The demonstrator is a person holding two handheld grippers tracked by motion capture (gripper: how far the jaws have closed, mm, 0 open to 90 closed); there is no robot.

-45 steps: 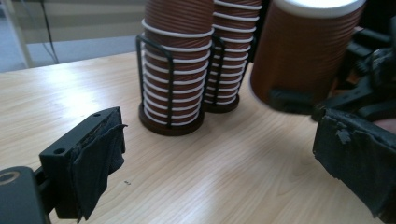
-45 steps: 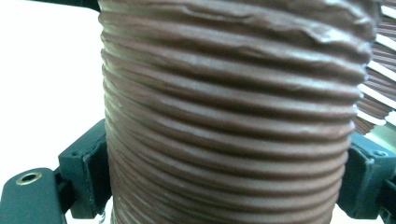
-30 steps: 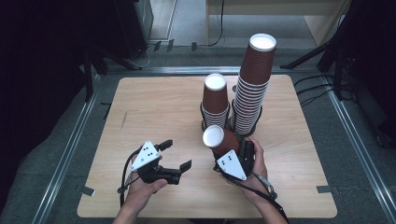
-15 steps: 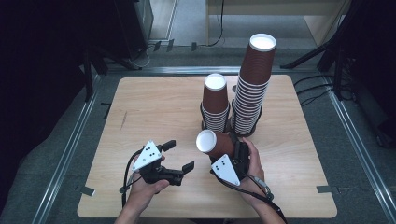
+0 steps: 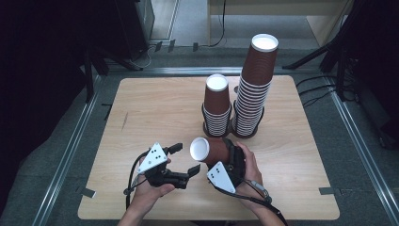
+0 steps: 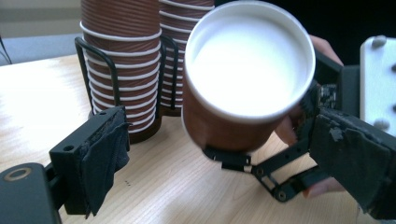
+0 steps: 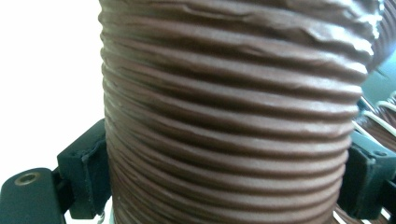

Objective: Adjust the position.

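near the table's (image 5: 141, 108) front edge, the right gripper (image 5: 225, 162) clamps a tipped cup (image 5: 209, 149) by its ribbed wall. the left gripper (image 5: 182, 160), jaws just narrowing, grips nothing. light, crushable paper; grip gently near the rim.

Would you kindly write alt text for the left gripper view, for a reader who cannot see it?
A brown ribbed paper cup, tipped so its white inside faces the camera, is held by the right gripper above a wooden table. The left gripper frames it with open jaws, not touching. Behind stand two stacks of cups in black wire holders.
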